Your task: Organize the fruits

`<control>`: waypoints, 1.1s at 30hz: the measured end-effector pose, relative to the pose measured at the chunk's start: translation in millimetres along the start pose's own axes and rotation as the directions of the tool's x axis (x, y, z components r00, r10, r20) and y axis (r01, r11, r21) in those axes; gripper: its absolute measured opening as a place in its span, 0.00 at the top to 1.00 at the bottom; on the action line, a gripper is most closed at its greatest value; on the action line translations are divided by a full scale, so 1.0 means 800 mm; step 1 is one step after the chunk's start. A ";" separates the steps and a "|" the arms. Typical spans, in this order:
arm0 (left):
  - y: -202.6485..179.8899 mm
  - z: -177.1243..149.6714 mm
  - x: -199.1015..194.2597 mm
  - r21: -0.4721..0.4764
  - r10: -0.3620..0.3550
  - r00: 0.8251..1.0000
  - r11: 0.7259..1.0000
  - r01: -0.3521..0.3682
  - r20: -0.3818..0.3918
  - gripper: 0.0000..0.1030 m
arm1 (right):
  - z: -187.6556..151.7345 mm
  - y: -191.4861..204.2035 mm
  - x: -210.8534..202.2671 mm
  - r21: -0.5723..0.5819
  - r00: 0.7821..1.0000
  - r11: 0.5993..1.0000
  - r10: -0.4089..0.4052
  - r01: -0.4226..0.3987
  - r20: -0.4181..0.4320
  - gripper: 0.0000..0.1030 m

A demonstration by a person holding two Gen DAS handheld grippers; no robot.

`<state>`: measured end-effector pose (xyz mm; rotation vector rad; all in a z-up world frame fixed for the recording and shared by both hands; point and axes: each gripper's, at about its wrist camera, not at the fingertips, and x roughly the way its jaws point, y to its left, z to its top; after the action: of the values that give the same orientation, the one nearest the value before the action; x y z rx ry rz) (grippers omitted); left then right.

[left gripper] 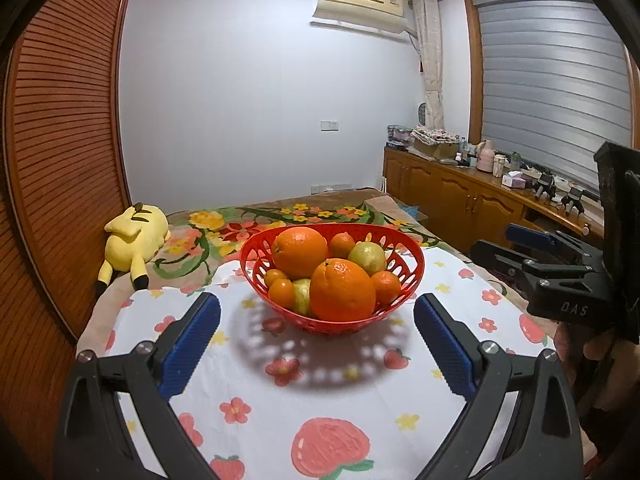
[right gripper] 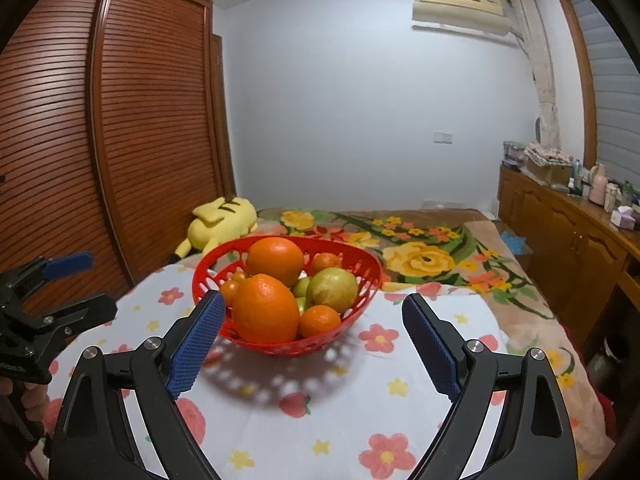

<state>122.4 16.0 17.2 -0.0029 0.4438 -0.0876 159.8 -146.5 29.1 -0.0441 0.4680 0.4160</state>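
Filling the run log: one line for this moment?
red basket: holds all fruit, on cloth | left gripper: open, empty | right gripper: open, empty

We cannot identify the small bottles and jars on the cabinet (left gripper: pixel 472 184); they are too small. In the red basket (left gripper: pixel 256 256), the big oranges (left gripper: pixel 342 290) hide most of a green fruit (left gripper: pixel 302 296). The frame edge cuts off the right tongs (left gripper: pixel 532 248).
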 end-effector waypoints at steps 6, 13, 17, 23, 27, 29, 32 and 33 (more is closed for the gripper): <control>0.001 -0.003 -0.004 -0.016 0.015 1.000 1.000 -0.015 0.002 0.04 | -0.008 -0.004 -0.011 0.006 1.000 1.000 -0.025 0.025 0.004 0.11; 0.005 -0.009 0.000 -0.024 0.019 1.000 1.000 -0.019 -0.002 0.04 | -0.015 -0.004 -0.014 0.005 1.000 0.999 -0.031 0.031 -0.001 0.11; 0.006 -0.011 0.002 -0.033 0.020 1.000 0.999 -0.020 -0.008 0.04 | -0.015 -0.004 -0.013 0.005 0.999 0.999 -0.032 0.032 -0.001 0.11; 0.009 -0.012 0.003 -0.040 0.024 1.000 0.999 -0.025 -0.011 0.04 | -0.015 -0.003 -0.014 0.005 1.000 0.999 -0.031 0.031 -0.003 0.11; 0.011 -0.014 0.002 -0.044 0.028 1.000 0.999 -0.029 -0.012 0.04 | -0.017 -0.002 -0.014 0.003 1.000 1.000 -0.031 0.031 -0.004 0.11; 0.011 -0.015 0.002 -0.043 0.029 0.999 0.999 -0.030 -0.014 0.04 | -0.017 -0.002 -0.014 0.004 1.000 1.000 -0.030 0.030 -0.004 0.11; 0.013 -0.015 0.003 -0.046 0.029 1.000 0.999 -0.030 -0.011 0.04 | -0.017 -0.002 -0.014 0.004 1.000 1.000 -0.031 0.031 -0.003 0.11; 0.014 -0.015 0.003 -0.047 0.028 1.000 0.999 -0.029 -0.011 0.04 | -0.017 -0.002 -0.014 0.003 1.000 1.000 -0.030 0.030 -0.003 0.11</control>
<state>120.1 26.9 5.0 -0.0421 0.4558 -0.0494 145.3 -154.1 22.0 -0.0488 0.4702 0.3859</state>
